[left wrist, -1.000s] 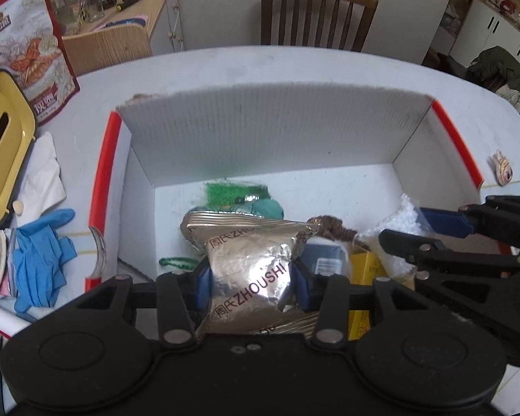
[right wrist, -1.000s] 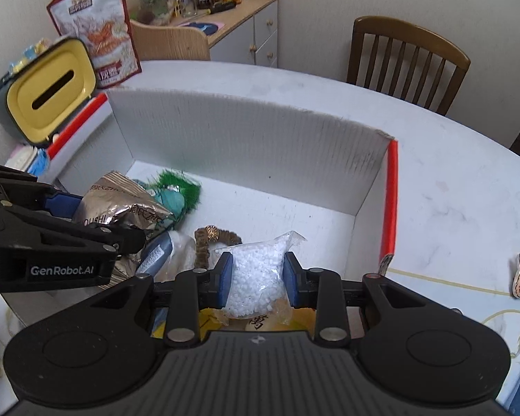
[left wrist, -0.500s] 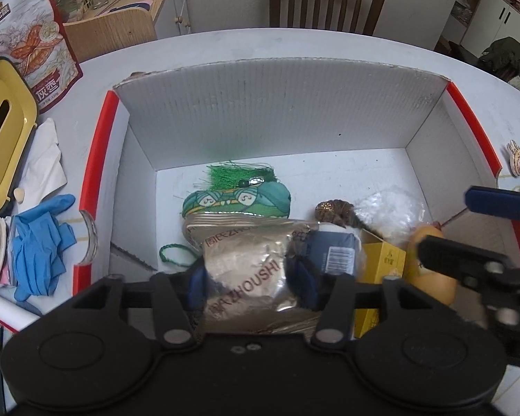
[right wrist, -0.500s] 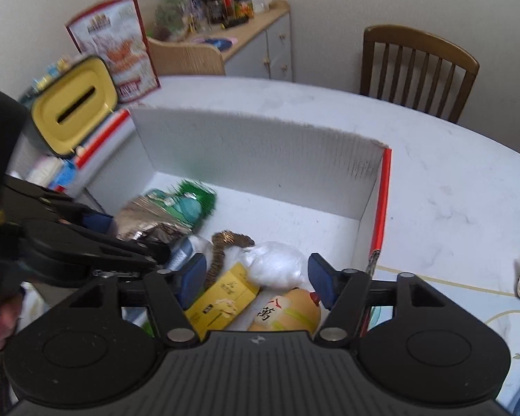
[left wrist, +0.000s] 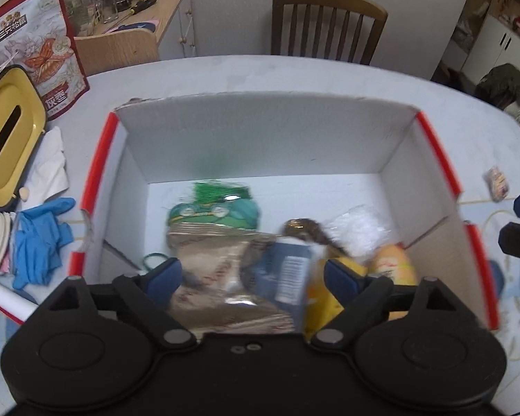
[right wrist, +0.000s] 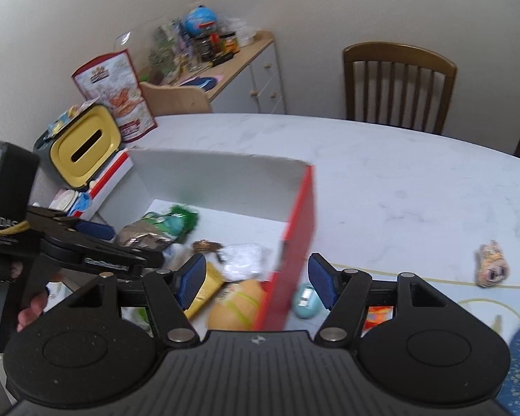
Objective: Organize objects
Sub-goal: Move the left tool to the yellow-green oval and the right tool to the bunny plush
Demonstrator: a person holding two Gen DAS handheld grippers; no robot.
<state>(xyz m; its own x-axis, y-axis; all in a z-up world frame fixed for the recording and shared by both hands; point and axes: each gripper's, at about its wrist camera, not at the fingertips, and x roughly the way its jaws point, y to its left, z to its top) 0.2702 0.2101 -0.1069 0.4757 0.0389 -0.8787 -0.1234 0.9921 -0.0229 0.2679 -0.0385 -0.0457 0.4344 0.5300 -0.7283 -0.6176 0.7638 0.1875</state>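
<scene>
Left wrist view: left gripper (left wrist: 249, 277) hung over the near end of the white cardboard box with red-edged flaps (left wrist: 267, 138), pitched steeply down, fingers spreading and pressing on nothing. Crinkled silver foil snack bag (left wrist: 218, 270) lay loose between and below them on the box floor. Just right of it sat a dark blue packet with a barcode (left wrist: 287, 267), a yellow carton (left wrist: 329, 291) and an orange-yellow rounded pack (left wrist: 395, 260); a green fringed plush toy (left wrist: 218, 204) lay behind the bag. Far half of the box floor was bare. Outside the left wall, blue rubber gloves (left wrist: 38, 239) and a yellow-lidded tissue box (left wrist: 7, 135) crowded the pale worktop (left wrist: 294, 72).

Right wrist view: right gripper (right wrist: 256, 277) sat over the box's near right corner, angled down, fingers released and gripping nothing, the red side wall (right wrist: 294, 242) seen between them. Worktop right of that wall was mostly open: only a small pale-blue egg-shaped gadget (right wrist: 306, 300) close by and a small cartoon bunny figure (right wrist: 492, 263) well apart. A hand (right wrist: 31, 308) held the left gripper at frame left.
</scene>
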